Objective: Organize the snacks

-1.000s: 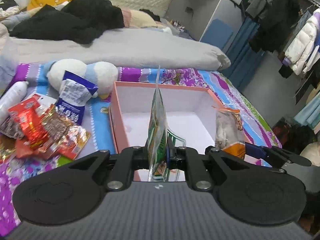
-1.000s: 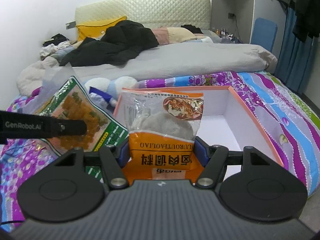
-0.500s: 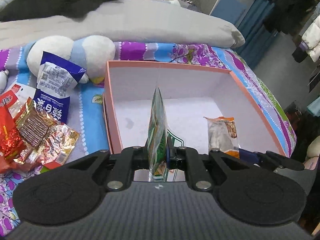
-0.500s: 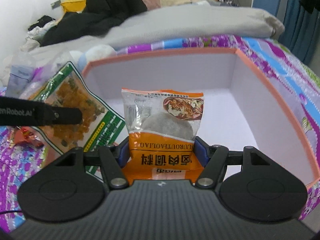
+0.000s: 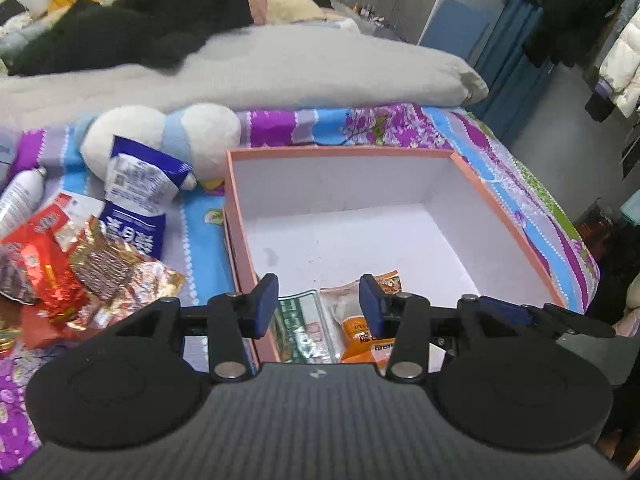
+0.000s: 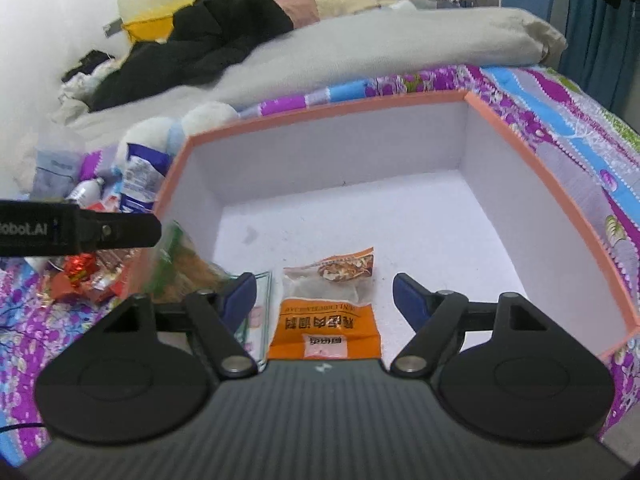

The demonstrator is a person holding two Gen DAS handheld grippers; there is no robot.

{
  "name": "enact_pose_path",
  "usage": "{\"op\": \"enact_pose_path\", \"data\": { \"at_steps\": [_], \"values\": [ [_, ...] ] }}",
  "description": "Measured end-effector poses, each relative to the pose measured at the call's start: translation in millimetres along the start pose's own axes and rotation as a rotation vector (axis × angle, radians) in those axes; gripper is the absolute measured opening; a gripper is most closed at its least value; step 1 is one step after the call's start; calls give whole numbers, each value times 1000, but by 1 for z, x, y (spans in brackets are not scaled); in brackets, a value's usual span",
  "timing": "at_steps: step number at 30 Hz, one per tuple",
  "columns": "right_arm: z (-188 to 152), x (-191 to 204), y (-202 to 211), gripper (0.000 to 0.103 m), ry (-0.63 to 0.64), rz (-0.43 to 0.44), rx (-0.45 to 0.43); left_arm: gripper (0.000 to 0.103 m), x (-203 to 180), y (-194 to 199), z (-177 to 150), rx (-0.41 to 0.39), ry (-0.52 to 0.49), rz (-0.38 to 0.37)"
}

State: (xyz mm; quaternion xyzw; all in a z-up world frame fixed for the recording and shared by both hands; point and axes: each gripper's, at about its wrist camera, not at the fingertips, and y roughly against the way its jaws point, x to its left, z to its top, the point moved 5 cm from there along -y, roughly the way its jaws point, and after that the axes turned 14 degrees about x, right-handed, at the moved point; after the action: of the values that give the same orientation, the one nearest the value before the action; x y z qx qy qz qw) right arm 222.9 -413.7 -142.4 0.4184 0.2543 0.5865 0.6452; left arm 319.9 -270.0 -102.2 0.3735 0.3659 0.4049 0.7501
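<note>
A pink box (image 5: 340,153) with a white inside sits on the flowered bedspread. My left gripper (image 5: 318,304) hangs over the box's near left corner. Its jaws are opening and press on nothing. Under it, a green snack packet (image 5: 304,328) lies loose in the box. My right gripper (image 6: 324,294) is also over the box (image 6: 540,168), jaws opening, pads clear of the orange packet (image 6: 324,316), which lies flat on the box floor. The green packet (image 6: 188,268) leans at the left wall, below the left gripper's finger (image 6: 100,232). The left wrist view also shows the orange packet (image 5: 360,324).
Left of the box lies a heap of snacks: red and gold wrappers (image 5: 80,276), a blue-white pouch (image 5: 136,196) and a white bottle (image 5: 20,196). A plush toy (image 5: 160,136) sits behind them. A grey duvet (image 5: 280,68) lies beyond; the bed edge falls off at the right.
Both grippers came down over the box and opened. The green packet left the left jaws and the orange packet left the right jaws; both now lie in the box.
</note>
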Motion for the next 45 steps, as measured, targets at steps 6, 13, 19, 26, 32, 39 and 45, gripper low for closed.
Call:
{"op": "enact_pose_path", "data": {
  "at_steps": [6, 13, 19, 26, 32, 39, 45],
  "values": [
    [-16, 14, 37, 77, 2, 24, -56, 50, -3, 49, -22, -61, -1, 14],
    [-42, 33, 78, 77, 4, 42, -113, 50, -3, 103, -59, -123, -11, 27],
    [-59, 48, 110, 77, 33, 42, -169, 50, 2, 141, -91, -169, -7, 28],
    [-86, 69, 131, 77, 44, 83, -208, 50, 16, 175, -130, -205, 5, 38],
    [-108, 87, 135, 77, 58, 102, -206, 50, 35, 189, -157, -213, 30, 55],
    [-124, 106, 141, 77, 103, 130, -225, 50, 56, 209, -185, -254, 59, 85],
    [-141, 124, 145, 77, 134, 152, -244, 50, 70, 225, -219, -280, 82, 107]
  ]
}}
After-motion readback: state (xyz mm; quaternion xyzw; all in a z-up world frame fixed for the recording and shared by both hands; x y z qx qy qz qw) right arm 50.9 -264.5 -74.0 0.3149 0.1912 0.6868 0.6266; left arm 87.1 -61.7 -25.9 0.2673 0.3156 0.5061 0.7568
